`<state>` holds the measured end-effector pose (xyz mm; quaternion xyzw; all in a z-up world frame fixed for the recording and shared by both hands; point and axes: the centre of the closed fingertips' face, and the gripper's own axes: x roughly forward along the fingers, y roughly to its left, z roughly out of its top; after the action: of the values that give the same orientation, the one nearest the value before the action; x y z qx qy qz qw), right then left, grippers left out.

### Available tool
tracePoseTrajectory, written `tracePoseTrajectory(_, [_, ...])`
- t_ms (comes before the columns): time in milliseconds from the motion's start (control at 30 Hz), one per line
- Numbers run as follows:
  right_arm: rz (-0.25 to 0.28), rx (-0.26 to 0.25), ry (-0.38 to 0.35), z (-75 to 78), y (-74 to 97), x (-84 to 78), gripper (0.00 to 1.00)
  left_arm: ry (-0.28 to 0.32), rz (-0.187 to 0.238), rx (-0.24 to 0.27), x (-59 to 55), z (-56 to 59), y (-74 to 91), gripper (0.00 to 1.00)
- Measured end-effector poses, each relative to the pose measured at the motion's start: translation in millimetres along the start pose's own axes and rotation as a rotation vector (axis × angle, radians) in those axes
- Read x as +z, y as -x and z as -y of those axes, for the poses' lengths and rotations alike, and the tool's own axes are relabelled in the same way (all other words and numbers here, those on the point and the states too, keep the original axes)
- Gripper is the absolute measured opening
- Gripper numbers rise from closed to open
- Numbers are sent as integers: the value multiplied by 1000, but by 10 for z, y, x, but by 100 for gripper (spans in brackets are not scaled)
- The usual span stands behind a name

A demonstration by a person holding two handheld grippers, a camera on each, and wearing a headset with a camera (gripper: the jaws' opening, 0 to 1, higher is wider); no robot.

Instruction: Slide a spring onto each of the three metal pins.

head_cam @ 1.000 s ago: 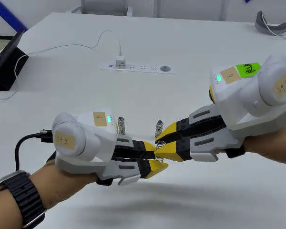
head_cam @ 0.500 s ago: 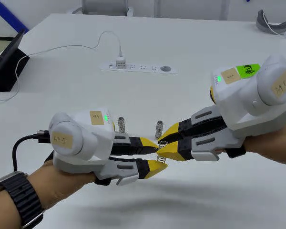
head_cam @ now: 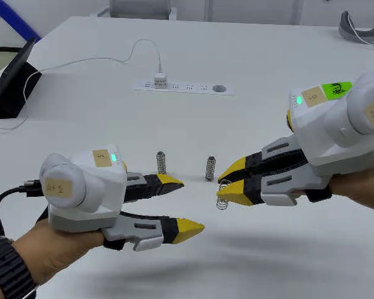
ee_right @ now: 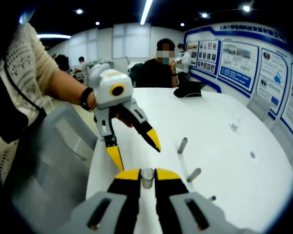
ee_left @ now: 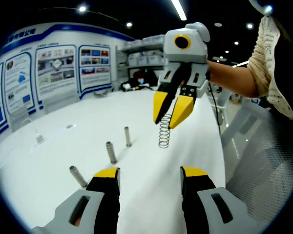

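- The right gripper [head_cam: 222,187] is clamped on the top coils of a spring [ee_left: 164,137]. The spring hangs free below the jaw tips, above the white table [head_cam: 249,68] and clear of every pin.
- The left gripper [ee_left: 151,173] has its jaws wide apart with nothing between them, low beside the row of pins.
- In the left gripper view the nearest pin [ee_left: 77,176] and the middle pin [ee_left: 111,152] each wear a spring. The far pin [ee_left: 128,136] looks bare, so it is probably the target.
- To do this well, bring the spring's open lower end directly over the far pin's tip and hold it upright, in line with the pin, then lower slowly.
- Let go only once several coils sit around the pin.
- Gripped at one end, the spring may swing or bend — the open left gripper could steady its lower coils.
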<state>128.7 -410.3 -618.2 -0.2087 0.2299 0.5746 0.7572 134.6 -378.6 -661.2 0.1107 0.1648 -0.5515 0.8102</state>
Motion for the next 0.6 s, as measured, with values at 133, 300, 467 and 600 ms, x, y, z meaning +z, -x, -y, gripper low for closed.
tracePoseTrajectory(133, [2,-17,-11,67,36,-22,12,27,5,34,-53,-54,78,54])
tracePoseTrajectory(300, [-1,-39,-27,146,87,-57,12,63,11,80,-128,-122,190,58])
tracePoseTrajectory(467, [2,-65,-41,240,141,-55,12,94,23,122,-176,-188,295,59])
tracePoseTrajectory(600, [6,-86,-51,316,174,-60,12,117,33,150,-214,-227,365,60])
